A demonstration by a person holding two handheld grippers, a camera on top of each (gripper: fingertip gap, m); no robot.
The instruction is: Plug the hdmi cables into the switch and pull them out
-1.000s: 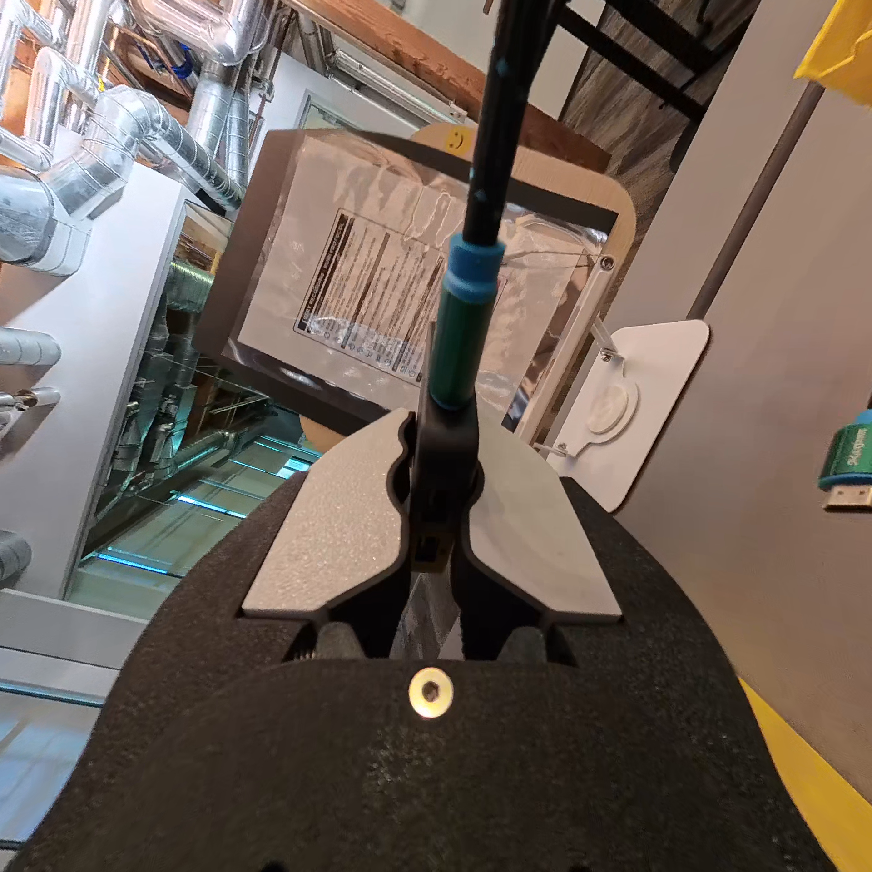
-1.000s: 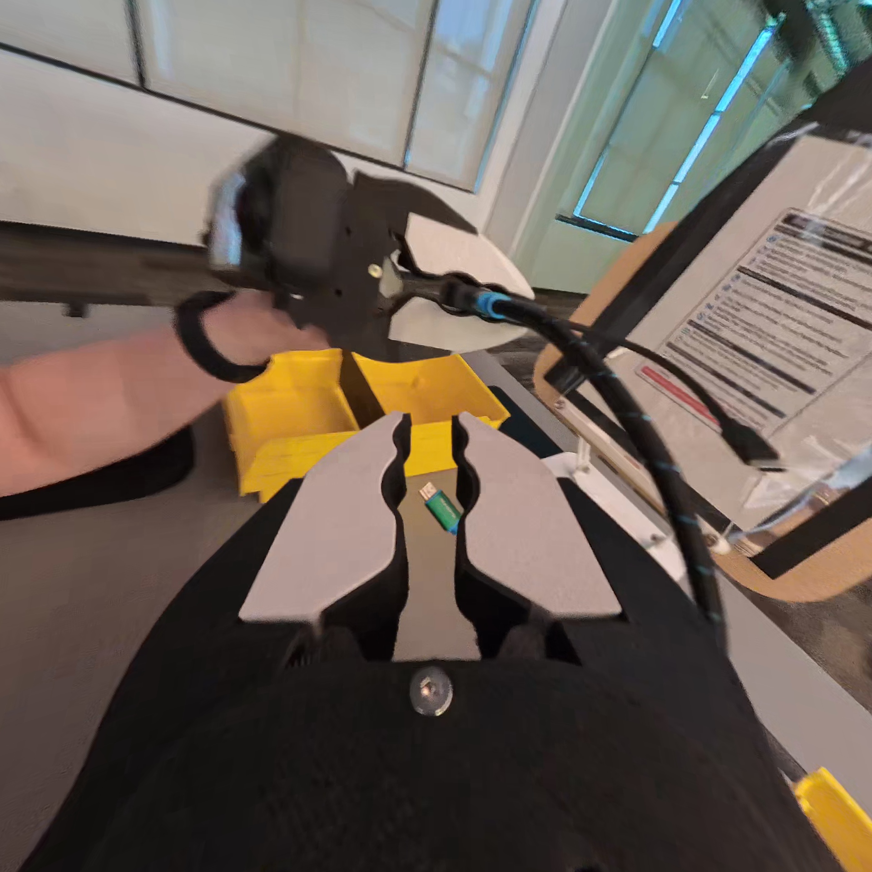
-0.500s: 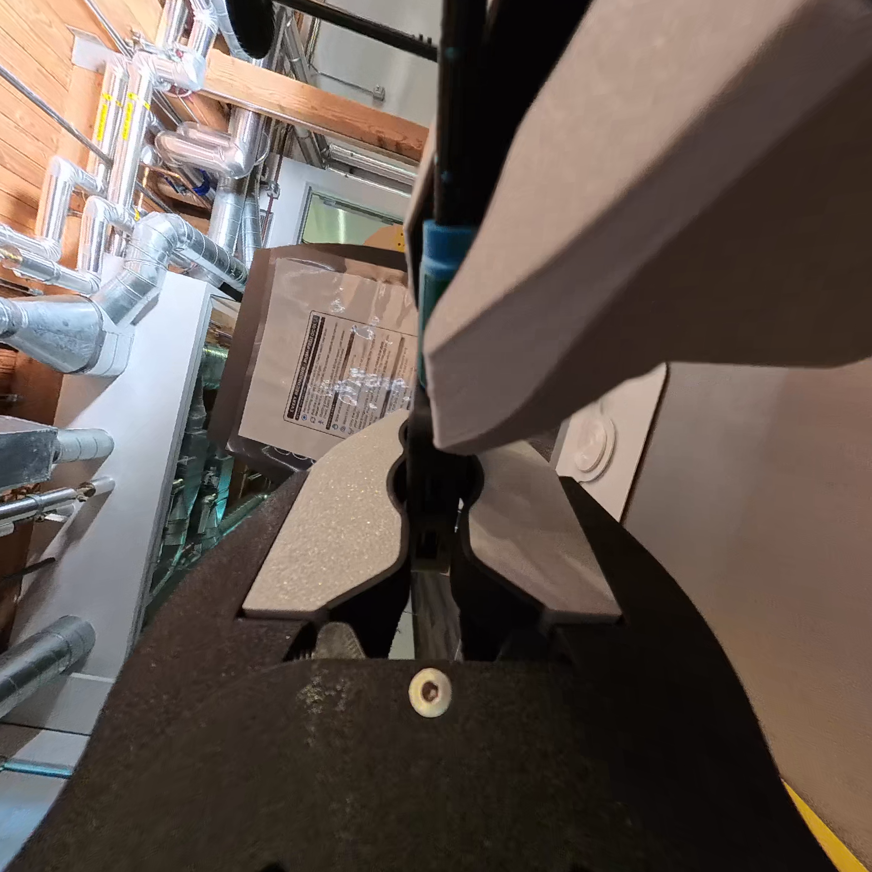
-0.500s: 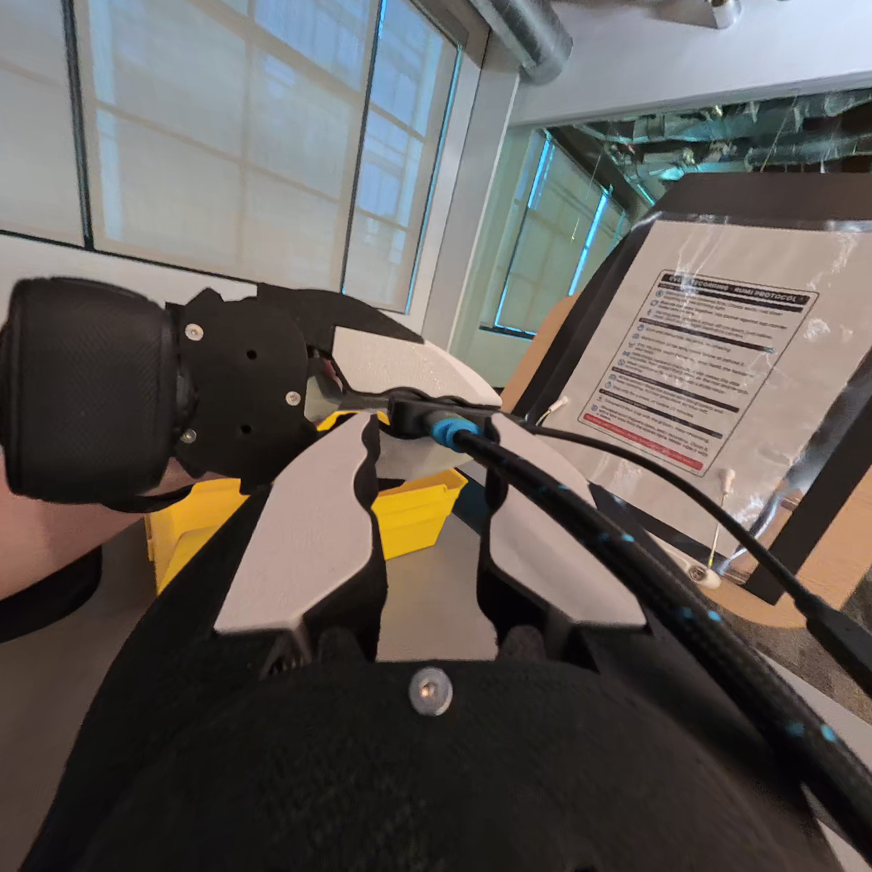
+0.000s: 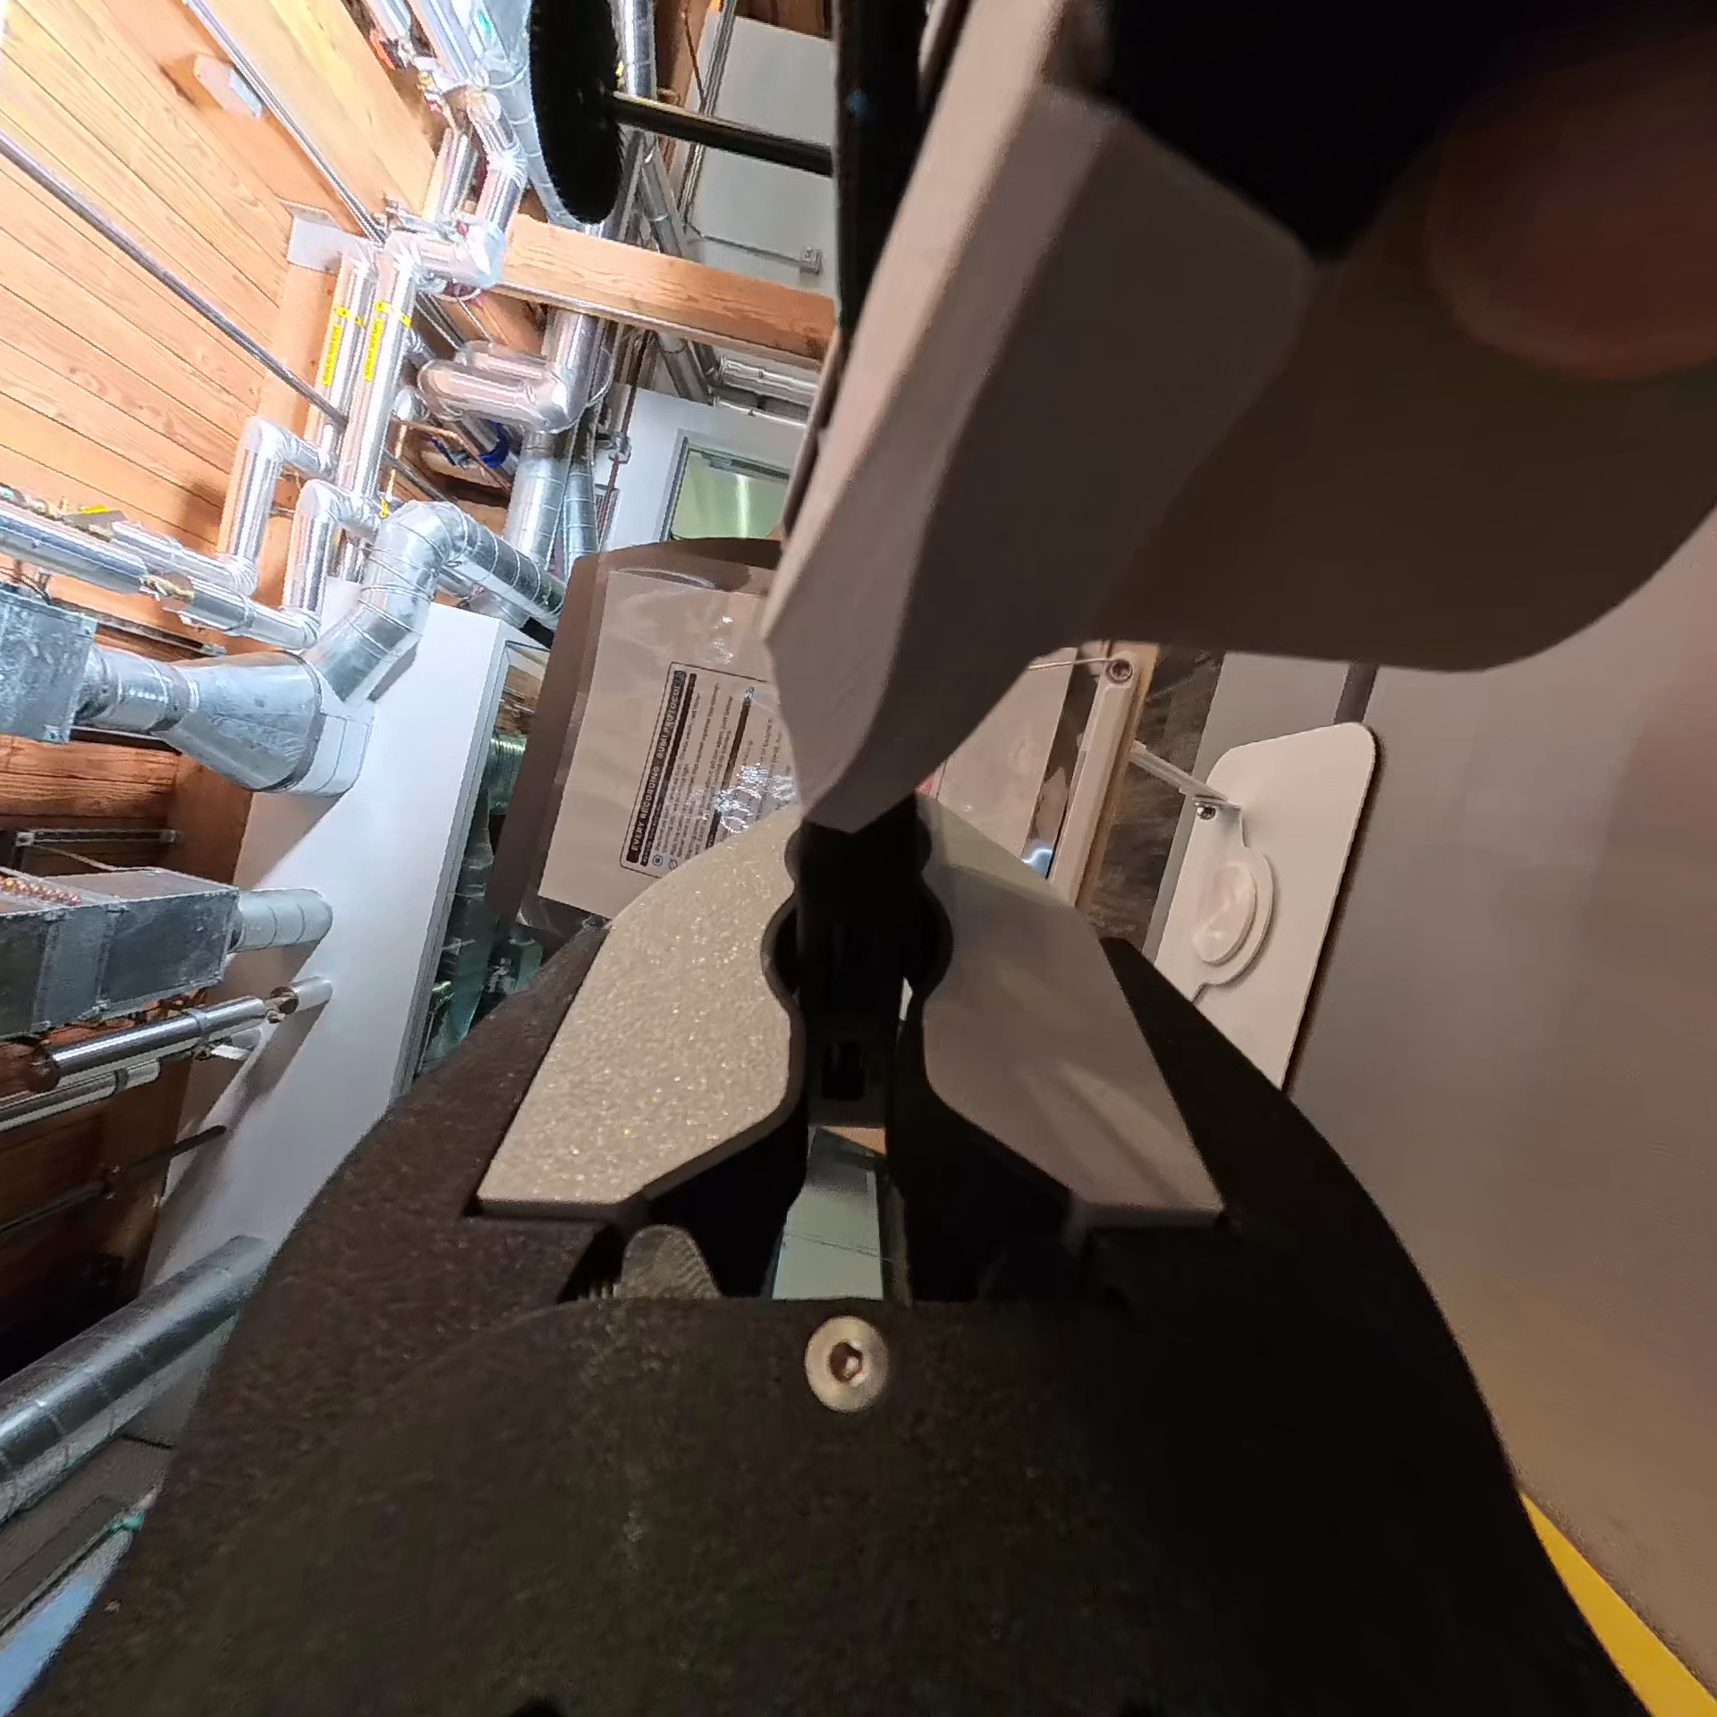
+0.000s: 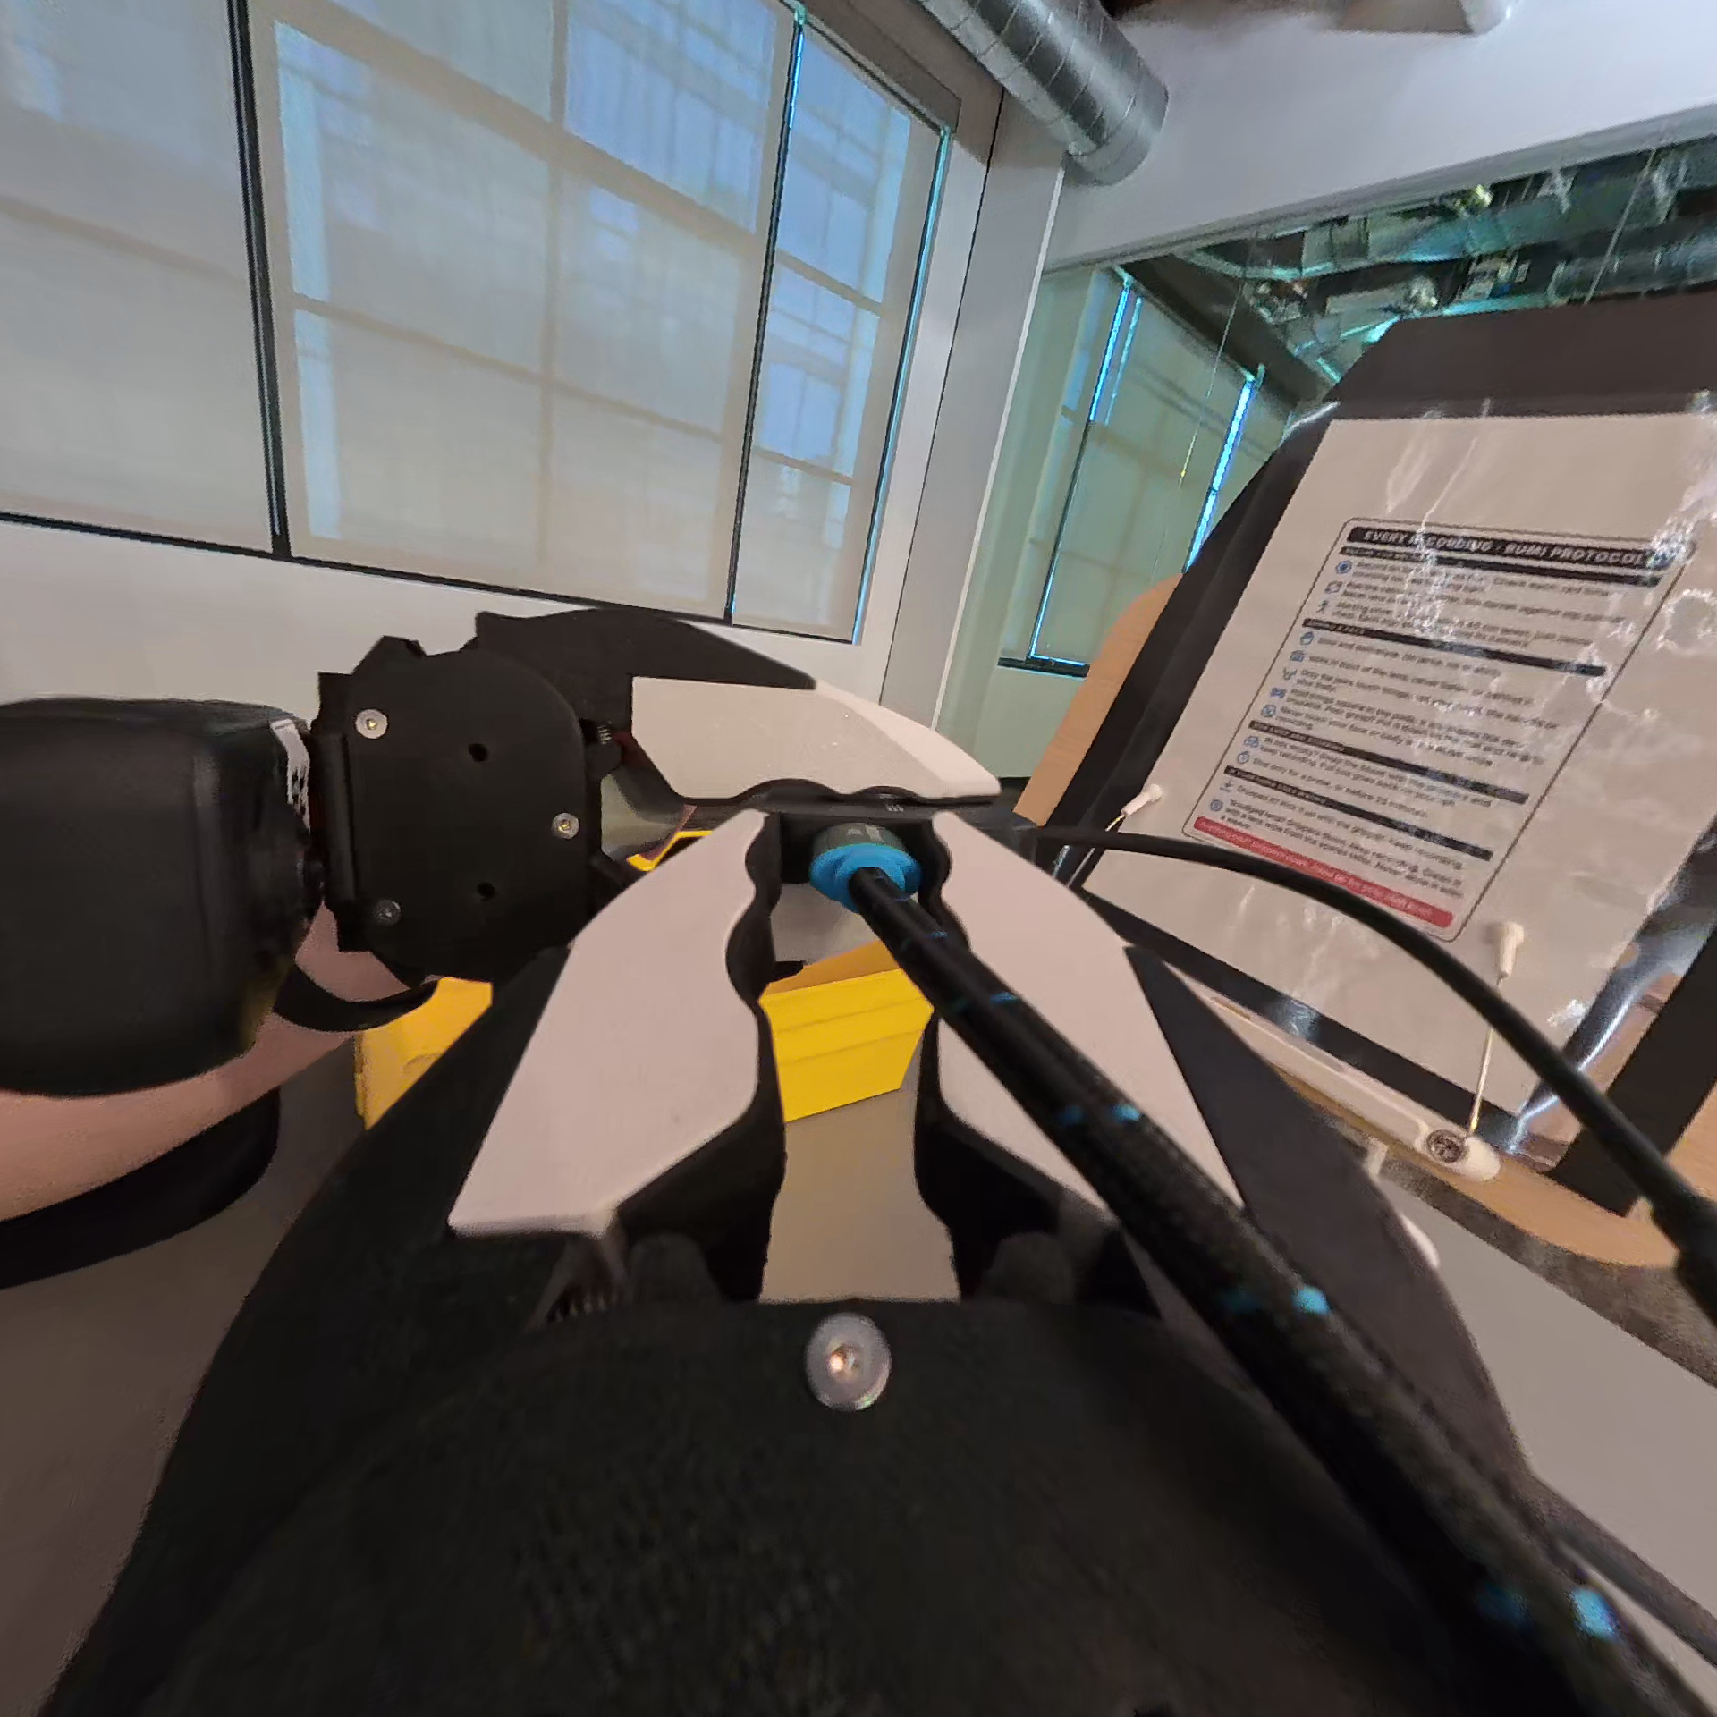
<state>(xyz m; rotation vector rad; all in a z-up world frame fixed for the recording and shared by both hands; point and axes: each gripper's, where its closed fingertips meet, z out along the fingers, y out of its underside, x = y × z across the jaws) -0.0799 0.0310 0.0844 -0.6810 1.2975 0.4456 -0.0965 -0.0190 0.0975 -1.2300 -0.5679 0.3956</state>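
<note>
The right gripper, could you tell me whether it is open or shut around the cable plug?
Open: the right gripper has its fingers straddling the blue-collared plug, with gaps visible on both sides.

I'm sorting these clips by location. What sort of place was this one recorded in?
Probably a converted industrial building used as a lab or office workspace. Bare silver ducts run under a wooden plank ceiling, and there are big gridded windows and yellow parts bins on a grey table.

The left gripper (image 6: 836, 799) lies ahead of the right gripper (image 6: 841, 892); bins (image 6: 836, 1031) sit behind, board (image 6: 1449, 743) seemingly right
</note>
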